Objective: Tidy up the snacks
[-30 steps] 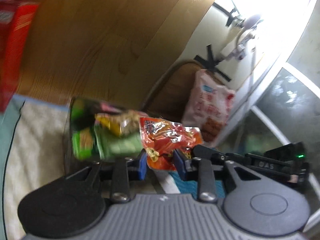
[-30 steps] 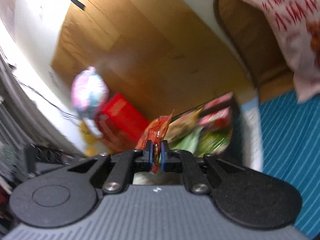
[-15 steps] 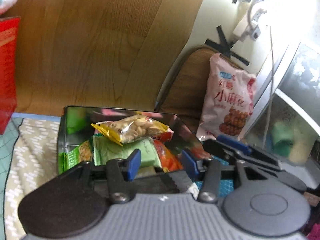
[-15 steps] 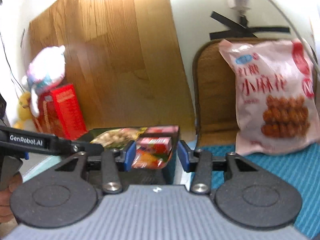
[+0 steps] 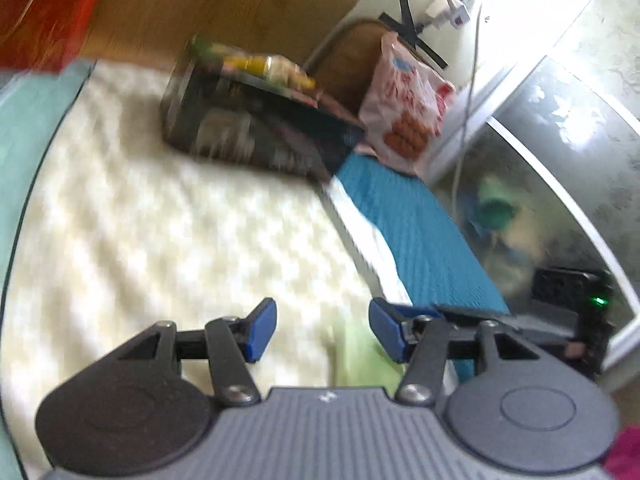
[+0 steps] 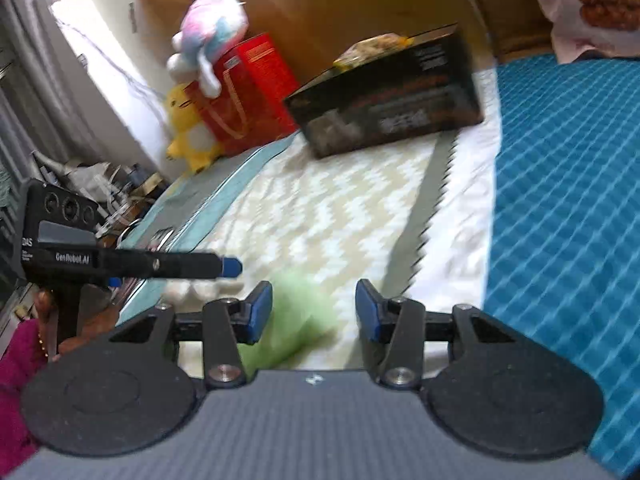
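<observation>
A dark box (image 5: pixel 256 128) holding several snack packets stands at the back of a cream patterned mat (image 5: pixel 160 240); it also shows in the right wrist view (image 6: pixel 392 100). A blurred green packet (image 6: pixel 300 320) lies on the mat near me, partly between the right jaws, and shows in the left wrist view (image 5: pixel 356 352). My left gripper (image 5: pixel 322 330) is open and empty, low over the mat. My right gripper (image 6: pixel 314 312) is open and empty just over the green packet. The left gripper's body (image 6: pixel 120 264) shows at the left of the right wrist view.
A large pink snack bag (image 5: pixel 404 96) leans against a chair back behind the box. A teal cloth (image 6: pixel 560 200) covers the right side. A red bag (image 6: pixel 248 92) with plush toys (image 6: pixel 208 36) stands at the back left. A glass door (image 5: pixel 560 160) is on the right.
Both grippers pulled back from the box toward the near mat and lowered. One second ago the right gripper was shut on a red packet; it has since let go and is open.
</observation>
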The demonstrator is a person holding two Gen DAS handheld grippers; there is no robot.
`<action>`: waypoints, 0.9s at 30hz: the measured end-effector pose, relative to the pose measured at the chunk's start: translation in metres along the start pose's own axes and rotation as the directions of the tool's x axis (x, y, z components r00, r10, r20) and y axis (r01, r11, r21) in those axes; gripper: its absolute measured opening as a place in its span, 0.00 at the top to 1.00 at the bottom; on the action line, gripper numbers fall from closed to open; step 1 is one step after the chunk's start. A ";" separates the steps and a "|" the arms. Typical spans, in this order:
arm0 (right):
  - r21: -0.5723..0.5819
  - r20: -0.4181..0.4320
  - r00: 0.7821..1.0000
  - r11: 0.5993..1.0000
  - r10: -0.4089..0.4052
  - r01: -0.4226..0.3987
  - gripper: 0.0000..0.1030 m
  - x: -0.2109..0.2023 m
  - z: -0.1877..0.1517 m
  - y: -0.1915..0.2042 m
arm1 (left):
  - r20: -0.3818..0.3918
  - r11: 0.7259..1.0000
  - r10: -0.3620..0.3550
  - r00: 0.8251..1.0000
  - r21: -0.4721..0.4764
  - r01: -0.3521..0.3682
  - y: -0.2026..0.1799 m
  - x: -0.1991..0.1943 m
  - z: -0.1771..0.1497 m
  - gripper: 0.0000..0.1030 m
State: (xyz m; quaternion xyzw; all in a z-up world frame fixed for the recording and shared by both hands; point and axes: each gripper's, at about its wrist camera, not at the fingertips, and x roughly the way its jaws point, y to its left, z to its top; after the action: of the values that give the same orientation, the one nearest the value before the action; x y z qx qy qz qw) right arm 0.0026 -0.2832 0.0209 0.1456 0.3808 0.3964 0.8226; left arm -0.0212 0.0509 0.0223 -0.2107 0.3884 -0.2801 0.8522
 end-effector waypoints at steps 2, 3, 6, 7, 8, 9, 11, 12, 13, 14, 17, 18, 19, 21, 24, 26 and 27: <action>-0.029 0.008 0.999 0.999 -0.042 0.042 0.58 -0.002 -0.004 0.008 | -0.024 0.999 -0.043 0.999 -0.023 0.042 0.002 -0.010 -0.013 0.54; -0.036 0.014 0.998 0.998 -0.059 0.059 0.62 -0.002 -0.004 0.010 | -0.031 0.997 -0.066 0.997 -0.032 0.065 0.002 -0.014 -0.019 0.59; -0.022 0.031 0.997 0.997 -0.077 0.078 0.64 -0.002 -0.009 0.013 | -0.060 0.990 -0.136 0.989 -0.058 0.132 -0.001 -0.025 -0.034 0.64; -0.016 0.034 0.996 0.996 -0.082 0.083 0.66 0.000 -0.008 0.013 | -0.072 0.985 -0.165 0.984 -0.067 0.161 -0.004 -0.025 -0.039 0.64; -0.007 0.036 0.996 0.996 -0.085 0.086 0.67 0.001 -0.009 0.014 | -0.083 0.981 -0.184 0.979 -0.074 0.178 -0.006 -0.023 -0.042 0.64; 0.003 0.039 0.995 0.996 -0.090 0.090 0.68 0.000 -0.011 0.014 | -0.098 0.980 -0.189 0.977 -0.079 0.182 -0.008 -0.019 -0.044 0.64; 0.021 0.041 0.995 0.995 -0.095 0.094 0.70 -0.003 -0.015 0.014 | -0.124 0.985 -0.163 0.979 -0.086 0.153 -0.010 -0.004 -0.047 0.64; 0.028 0.041 0.995 0.996 -0.091 0.090 0.70 -0.008 -0.018 0.014 | -0.135 0.986 -0.149 0.980 -0.095 0.137 -0.009 0.001 -0.047 0.66; 0.030 0.041 0.996 0.996 -0.085 0.084 0.69 -0.009 -0.020 0.015 | -0.131 0.984 -0.153 0.980 -0.114 0.138 -0.007 0.005 -0.046 0.67; 0.029 0.042 0.996 0.996 -0.080 0.079 0.68 -0.011 -0.022 0.017 | -0.128 0.981 -0.158 0.979 -0.134 0.141 -0.005 0.008 -0.044 0.67; 0.017 0.032 0.997 0.997 -0.070 0.069 0.67 -0.008 -0.023 0.021 | -0.105 0.982 -0.128 0.986 -0.155 0.111 0.002 0.015 -0.030 0.66; 0.007 0.029 0.997 0.997 -0.072 0.072 0.67 -0.004 -0.023 0.023 | -0.094 0.983 -0.109 0.990 -0.159 0.094 0.005 0.018 -0.024 0.66; -0.013 0.032 0.996 0.997 -0.081 0.082 0.67 -0.001 -0.021 0.026 | -0.084 0.983 -0.092 0.992 -0.168 0.077 0.008 0.022 -0.016 0.66; -0.092 0.032 0.992 0.988 -0.124 0.127 0.66 0.006 -0.017 0.035 | -0.064 0.984 -0.064 0.996 -0.172 0.052 0.012 0.030 -0.002 0.67; -0.212 0.049 0.978 0.955 -0.204 0.209 0.53 0.010 -0.016 0.045 | -0.049 0.986 -0.018 0.999 -0.164 0.010 0.013 0.037 0.015 0.63; -0.248 0.055 0.970 0.938 -0.236 0.242 0.50 0.011 -0.016 0.043 | -0.032 0.992 -0.003 0.999 -0.130 -0.002 0.008 0.033 0.019 0.58; -0.247 0.055 0.971 0.939 -0.234 0.241 0.50 0.010 -0.016 0.040 | -0.027 0.993 0.000 1.000 -0.115 -0.003 0.006 0.030 0.018 0.55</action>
State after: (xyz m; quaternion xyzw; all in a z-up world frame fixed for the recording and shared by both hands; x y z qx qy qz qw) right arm -0.0267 -0.2508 0.0269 -0.0022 0.3318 0.3375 0.8809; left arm 0.0113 0.0392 0.0135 -0.2554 0.4158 -0.2593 0.8334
